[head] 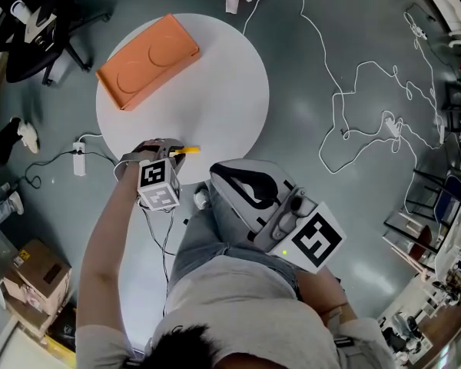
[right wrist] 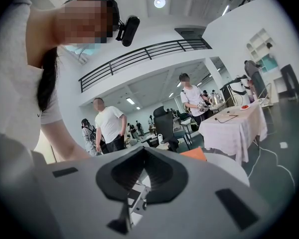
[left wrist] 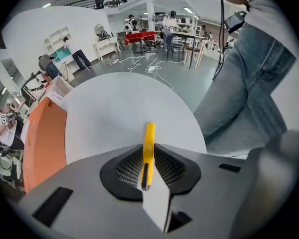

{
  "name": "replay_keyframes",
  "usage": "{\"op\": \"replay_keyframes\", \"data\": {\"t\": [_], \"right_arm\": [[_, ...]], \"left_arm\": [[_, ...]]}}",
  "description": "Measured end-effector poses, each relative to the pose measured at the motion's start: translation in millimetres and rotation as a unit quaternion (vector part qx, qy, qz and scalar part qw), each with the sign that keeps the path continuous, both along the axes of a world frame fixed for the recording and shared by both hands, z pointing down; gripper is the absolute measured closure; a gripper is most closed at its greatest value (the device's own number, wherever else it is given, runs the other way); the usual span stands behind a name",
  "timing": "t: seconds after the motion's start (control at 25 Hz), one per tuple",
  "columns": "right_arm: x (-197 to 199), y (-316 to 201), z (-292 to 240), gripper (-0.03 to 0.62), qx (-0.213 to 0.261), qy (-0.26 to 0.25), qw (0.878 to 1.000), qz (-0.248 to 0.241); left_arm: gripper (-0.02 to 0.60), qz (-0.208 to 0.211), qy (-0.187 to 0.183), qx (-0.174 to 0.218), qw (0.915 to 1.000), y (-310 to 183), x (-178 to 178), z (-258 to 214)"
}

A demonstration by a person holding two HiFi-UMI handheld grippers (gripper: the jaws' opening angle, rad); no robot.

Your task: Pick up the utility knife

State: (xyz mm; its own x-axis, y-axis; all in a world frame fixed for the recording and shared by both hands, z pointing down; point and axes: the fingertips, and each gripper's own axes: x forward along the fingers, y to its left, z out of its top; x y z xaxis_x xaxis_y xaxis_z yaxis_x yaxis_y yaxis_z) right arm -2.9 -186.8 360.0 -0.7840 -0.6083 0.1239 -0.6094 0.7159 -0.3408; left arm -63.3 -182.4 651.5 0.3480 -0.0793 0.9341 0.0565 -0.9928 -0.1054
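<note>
**Q:** What holds the slim yellow utility knife (left wrist: pixel 148 151)?

**A:** The left tool (head: pixel 171 149). In the left gripper view its two jaws are clamped on the knife, with one ribbed black pad (left wrist: pixel 127 166) against each flat side. The knife stands on edge. Its yellow end juts forward past the jaw tips, and a black part shows at its near end.

**Q:** Where is the knife relative to the round white counter (head: pixel 215 91)?

**A:** At the counter's near edge, the side closest to the person. In the head view the yellow end points right along that rim. Whether the knife touches the surface or hangs just above it cannot be told.

**Q:** And the right tool (head: pixel 219 179)?

**A:** Its jaws are together with nothing between them, as the right gripper view shows. It is held just off the counter's near edge, in front of the person's blue jeans (head: pixel 211 241). It sits to the right of the left tool and apart from the knife.

**Q:** What else does the counter carry?

**A:** A shallow orange rectangular tray (head: pixel 147 60) with two round recesses. It lies at the far left side, well apart from the knife.

**Q:** What surrounds the counter?

**A:** A grey floor (head: pixel 307 137). A white cable (head: pixel 389 121) lies in loose loops to the right, and a white power strip (head: pixel 79 160) lies just left of the counter.
</note>
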Motion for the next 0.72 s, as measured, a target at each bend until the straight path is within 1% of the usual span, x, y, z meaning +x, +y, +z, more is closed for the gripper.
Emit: {"op": "replay_keyframes", "data": {"t": [0.12,0.36,0.52,0.64,0.72], "right_arm": [[7,-2,2,0.585,-0.003,-0.001,1.0,0.004],[4,-8,6,0.585,-0.005,-0.002,1.0,0.002],[-3,-9,6,0.585,-0.003,0.0,1.0,-0.005],[-6,-7,3,0.585,-0.002,0.001,1.0,-0.01],[-8,-5,1,0.585,0.0,0.001,1.0,-0.012]], "left_arm": [[0.509,0.006,-0.007,-0.007,0.9999,2,1,4],[0.511,-0.014,0.004,-0.023,0.9996,-1,1,7],[0.529,-0.022,0.006,-0.03,0.9993,-1,0,8],[0.535,-0.051,0.019,-0.03,0.9981,-2,1,5],[0.535,-0.08,0.041,-0.029,0.9955,-4,4,-1]]}}
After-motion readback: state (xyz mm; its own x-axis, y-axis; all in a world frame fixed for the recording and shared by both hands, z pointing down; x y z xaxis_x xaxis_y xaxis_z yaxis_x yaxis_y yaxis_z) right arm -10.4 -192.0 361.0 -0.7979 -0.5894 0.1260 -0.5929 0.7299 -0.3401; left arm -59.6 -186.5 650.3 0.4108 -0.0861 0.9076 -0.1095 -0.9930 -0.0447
